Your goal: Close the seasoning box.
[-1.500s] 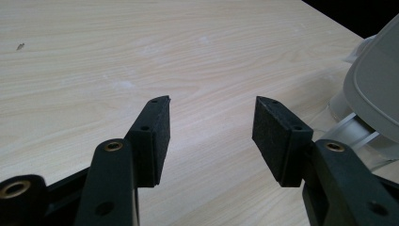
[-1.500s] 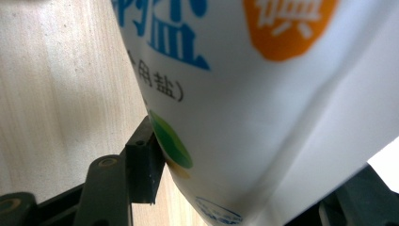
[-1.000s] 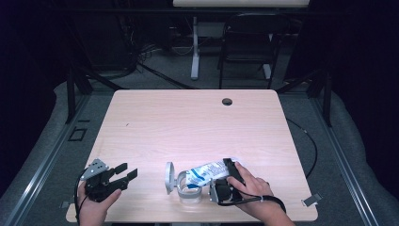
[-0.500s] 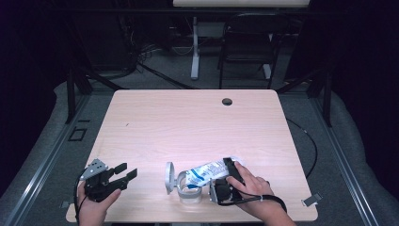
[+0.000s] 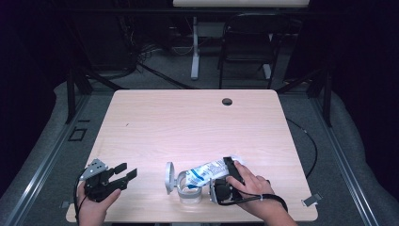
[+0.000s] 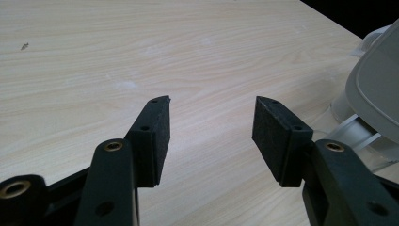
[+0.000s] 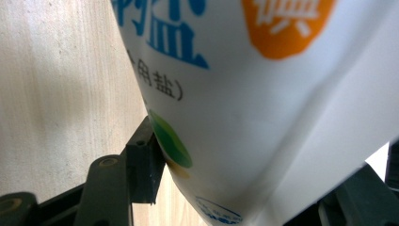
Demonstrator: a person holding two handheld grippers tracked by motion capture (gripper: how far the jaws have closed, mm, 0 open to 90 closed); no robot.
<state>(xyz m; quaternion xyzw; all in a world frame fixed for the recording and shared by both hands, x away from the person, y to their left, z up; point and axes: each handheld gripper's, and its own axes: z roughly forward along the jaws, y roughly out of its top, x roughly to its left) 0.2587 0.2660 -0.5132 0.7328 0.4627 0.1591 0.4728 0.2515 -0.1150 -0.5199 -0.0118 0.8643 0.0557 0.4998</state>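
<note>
Most of the tabletop point(image 5: 197, 122) is free before me; my left gripper point(image 5: 123, 173) has fingers apart, my right gripper point(image 5: 228, 175) clamps the salt bag point(image 5: 204, 171) over the jar point(image 5: 189, 193)

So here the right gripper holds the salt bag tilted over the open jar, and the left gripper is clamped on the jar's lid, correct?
Not quite. The left gripper is open and holds nothing; the left gripper view shows its jaws apart over bare table, short of the lid. The rest stands: in the high view the right gripper holds the salt bag tilted over the open jar.
</note>
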